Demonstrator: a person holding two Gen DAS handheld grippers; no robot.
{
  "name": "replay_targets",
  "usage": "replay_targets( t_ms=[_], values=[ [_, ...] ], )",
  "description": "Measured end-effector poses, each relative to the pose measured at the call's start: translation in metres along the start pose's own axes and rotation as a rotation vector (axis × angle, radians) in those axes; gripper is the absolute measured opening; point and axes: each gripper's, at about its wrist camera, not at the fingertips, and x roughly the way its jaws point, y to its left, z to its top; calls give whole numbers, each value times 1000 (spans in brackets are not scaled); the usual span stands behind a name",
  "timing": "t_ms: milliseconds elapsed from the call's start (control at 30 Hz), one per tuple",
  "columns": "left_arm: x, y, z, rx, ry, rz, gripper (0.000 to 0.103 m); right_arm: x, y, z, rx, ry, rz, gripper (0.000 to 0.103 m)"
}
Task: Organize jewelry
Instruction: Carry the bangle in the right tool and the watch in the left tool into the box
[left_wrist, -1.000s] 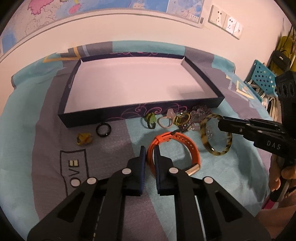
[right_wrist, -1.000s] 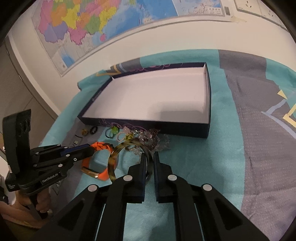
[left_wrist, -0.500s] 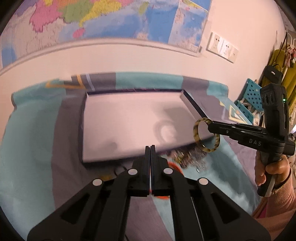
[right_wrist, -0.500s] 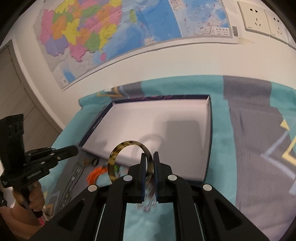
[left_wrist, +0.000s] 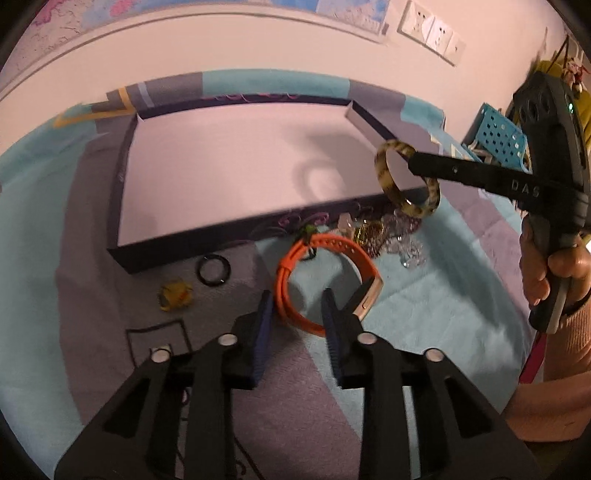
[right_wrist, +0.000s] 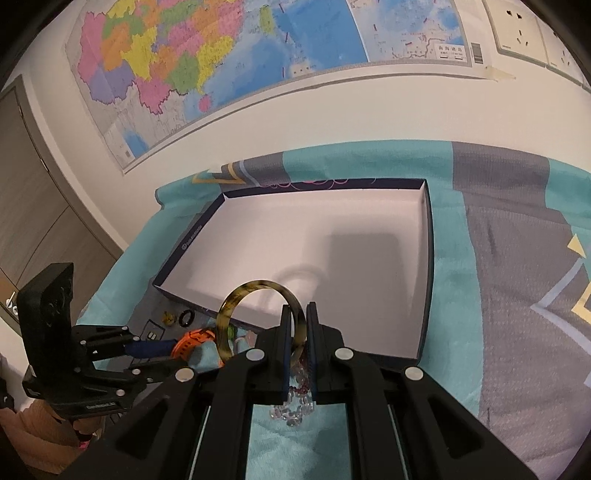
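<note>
The right gripper (right_wrist: 297, 325) is clamped on the rim of the bangle (right_wrist: 236, 306), so the ring stands upright in front of its jaws, at the lower centre of the right wrist view. It hangs over the near edge of the box (right_wrist: 428, 258), whose white floor is bare; I judge that the bangle is held there to be laid inside. In the left wrist view the same bangle (left_wrist: 384, 173) is at the right, above the near right corner of the box (left_wrist: 122, 177).

The left gripper (left_wrist: 297, 301) has just been opening, and now its jaws stand narrowly apart, pressing on nothing. The near curve of the orange band (left_wrist: 291, 266) lies between the fingertips on the cloth (left_wrist: 55, 295), in the lower middle of that frame. Probably the jaws straddle the band in order to close on its thin edge.

The other jewelry waits outside the box, along its front wall: a black ring (left_wrist: 213, 269), a yellow piece (left_wrist: 175, 295) to the left of it, and a heap of beads (left_wrist: 391, 236) to the right. They lie near together, so each grip must take one piece only.
</note>
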Motion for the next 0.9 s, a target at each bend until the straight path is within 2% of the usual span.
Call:
replay_targets(
  t_ms=[67, 200, 533, 700, 900],
  values=[
    [3, 0, 0, 7, 4, 9, 22, 0, 1, -2, -4, 3, 3, 6],
    [8, 7, 5, -20, 6, 17, 8, 0, 4, -1, -8, 3, 5, 6],
    [-24, -1, 17, 19, -72, -21, 8, -6, 2, 7, -6, -21, 10, 6],
    [-38, 7, 38, 10, -128, -15, 9, -2, -1, 20, -5, -33, 4, 6],
    [-34, 31, 76, -41, -174, 6, 9, 14, -9, 46, -10, -44, -44, 6]
  ],
)
